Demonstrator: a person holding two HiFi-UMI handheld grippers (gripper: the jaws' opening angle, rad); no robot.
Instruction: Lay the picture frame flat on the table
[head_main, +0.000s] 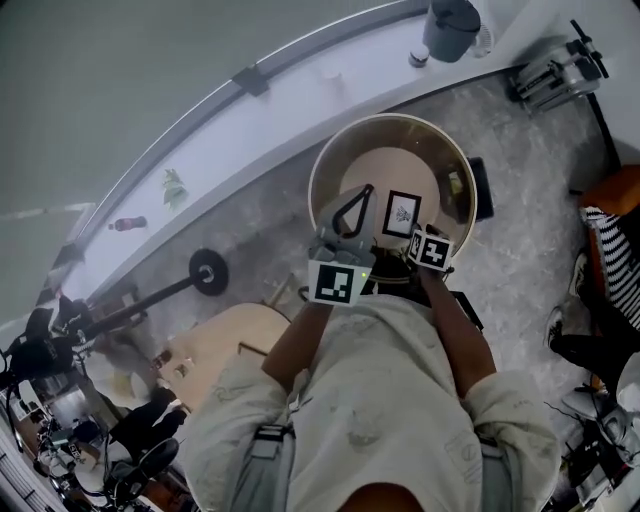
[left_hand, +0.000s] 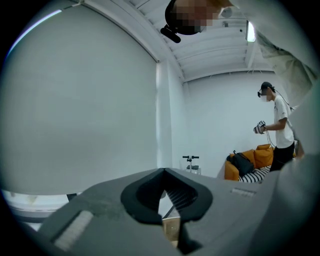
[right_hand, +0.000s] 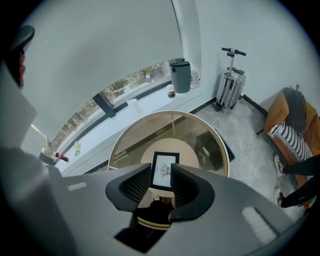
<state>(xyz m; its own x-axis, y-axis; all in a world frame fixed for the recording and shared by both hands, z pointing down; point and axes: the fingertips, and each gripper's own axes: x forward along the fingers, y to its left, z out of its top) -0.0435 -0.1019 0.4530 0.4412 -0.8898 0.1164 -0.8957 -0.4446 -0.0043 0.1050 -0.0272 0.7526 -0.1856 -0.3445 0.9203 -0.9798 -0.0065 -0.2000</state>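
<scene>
Right gripper view: the right gripper points steeply down, jaws apart and released, with nothing between the pads.
Through its gap: the frame shows far below, well apart from both jaws.
Left gripper: the left gripper aims roughly level at a pale wall, its tips meeting, clenched on nothing.
Frame: it lies face up on the table, near the middle of the round top, with its picture showing. No edge looks propped, though any back stand is hidden.
Table: round, with a glass top and a brown rim. It carries only the frame.
Step in hand: by my reading the laying-down is done. Both tools hang clear, high over the table, and neither touches the frame.
Next move: probably nothing more on the frame. If a check is wanted, it calls for a straight descent with the jaws wide, then a light press on the frame's border, so it does not slide on the glass.
Risk: a sideways nudge could push the frame toward the rim.
Count, tools: 2 grippers.
Count, task things: 1 frame, 1 glass table.
Count, around: 1 grey bin on the sill, 1 scooter by the wall, 1 other person standing far off.
</scene>
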